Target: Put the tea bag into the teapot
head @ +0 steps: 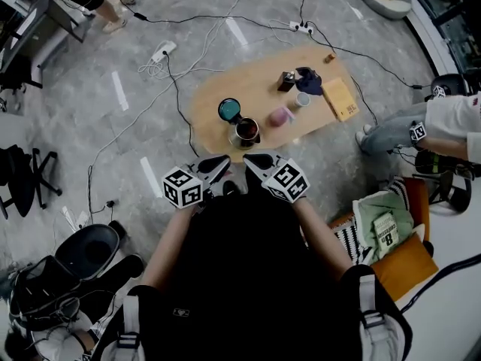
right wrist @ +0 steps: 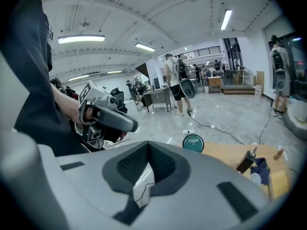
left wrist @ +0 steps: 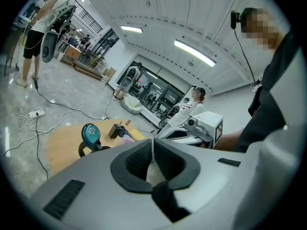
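Grippers both clenched on nothing: left gripper (head: pixel 224 159) and right gripper (head: pixel 249 159) side by side near the body, tips close together. Teapot (head: pixel 246 131) stands just beyond them on the table's (head: pixel 214 89) near edge, teal lid (head: pixel 230 110) tipped open. Tea bag not discernible.

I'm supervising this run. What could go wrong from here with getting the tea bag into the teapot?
Cables trail across the floor by the table: a possible trip hazard when stepping closer. The teapot sits at the table's near edge beside a pink cup; a clumsy reach could knock either.
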The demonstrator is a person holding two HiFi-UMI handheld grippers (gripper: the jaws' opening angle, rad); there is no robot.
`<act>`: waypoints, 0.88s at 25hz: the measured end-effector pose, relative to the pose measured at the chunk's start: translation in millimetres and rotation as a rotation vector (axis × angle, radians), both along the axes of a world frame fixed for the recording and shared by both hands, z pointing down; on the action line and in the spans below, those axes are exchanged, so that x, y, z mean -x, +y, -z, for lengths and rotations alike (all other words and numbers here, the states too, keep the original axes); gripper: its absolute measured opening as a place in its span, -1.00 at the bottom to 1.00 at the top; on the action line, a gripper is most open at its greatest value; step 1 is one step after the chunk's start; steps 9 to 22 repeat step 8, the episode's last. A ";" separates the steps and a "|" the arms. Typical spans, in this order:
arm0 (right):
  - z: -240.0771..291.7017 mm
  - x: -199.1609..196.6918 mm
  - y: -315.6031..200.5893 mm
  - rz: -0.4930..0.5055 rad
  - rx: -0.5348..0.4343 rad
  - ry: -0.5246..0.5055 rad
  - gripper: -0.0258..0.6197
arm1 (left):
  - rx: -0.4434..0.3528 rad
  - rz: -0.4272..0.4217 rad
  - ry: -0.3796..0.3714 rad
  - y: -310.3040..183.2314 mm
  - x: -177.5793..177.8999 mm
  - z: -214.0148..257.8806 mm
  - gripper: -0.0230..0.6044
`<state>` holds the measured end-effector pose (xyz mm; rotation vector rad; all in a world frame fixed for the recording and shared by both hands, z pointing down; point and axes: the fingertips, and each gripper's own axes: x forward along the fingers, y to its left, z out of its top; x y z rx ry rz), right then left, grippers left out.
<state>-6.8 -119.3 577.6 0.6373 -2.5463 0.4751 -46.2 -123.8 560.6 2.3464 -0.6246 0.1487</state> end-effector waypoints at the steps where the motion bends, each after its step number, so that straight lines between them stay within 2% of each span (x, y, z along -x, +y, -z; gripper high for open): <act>1: 0.5 0.1 2.3 0.000 -0.001 0.000 -0.90 | -0.002 0.001 -0.001 2.0 0.7 0.5 -0.85; 8: 0.9 2.5 8.5 -0.007 -0.016 0.013 -0.90 | -0.027 -0.003 0.001 7.4 9.3 8.7 -0.85; 22: 0.9 2.5 8.5 -0.007 -0.016 0.013 -0.90 | -0.027 -0.003 0.001 7.4 9.3 8.7 -0.85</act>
